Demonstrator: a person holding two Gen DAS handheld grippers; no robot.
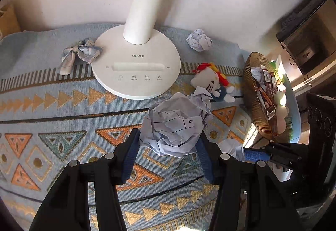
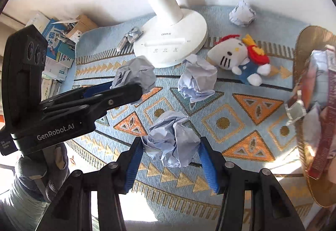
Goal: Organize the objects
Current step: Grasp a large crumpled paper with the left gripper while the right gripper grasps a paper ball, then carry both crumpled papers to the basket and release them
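Paper in left gripper: a crumpled ball of pale blue-white paper (image 1: 175,126) with ruled black lines and the printed letters "En" showing; the left gripper (image 1: 169,141) has its blue-padded fingers (image 1: 132,147) clamped on either side of it, above the table.
Paper in right gripper: a second crumpled ball (image 2: 171,138), creased and unmarked as far as shows, pinched between the fingers of the right gripper (image 2: 171,151), low over the cloth.
Loose paper: one wad (image 2: 197,77) lies on the cloth just in front of the lamp base; another (image 2: 242,13) sits near the wall behind the toy.
Writing: "OPPLE" on the round white lamp base (image 1: 136,67), above a row of small touch icons; "GenRobot.AI" on the black body of the left gripper in the right wrist view.
Toy: a soft white plush cat (image 2: 239,56) with red bow and blue overalls, lying beside the lamp base.
Bowl: a ribbed golden bowl (image 1: 252,92) at the table's right edge, holding brown snack packets; their print is too small to read.
Cloth: woven blue tablecloth (image 1: 52,109) with orange and gold triangles.
Bow: a checked fabric bow (image 1: 80,55) touching the lamp base's left side.
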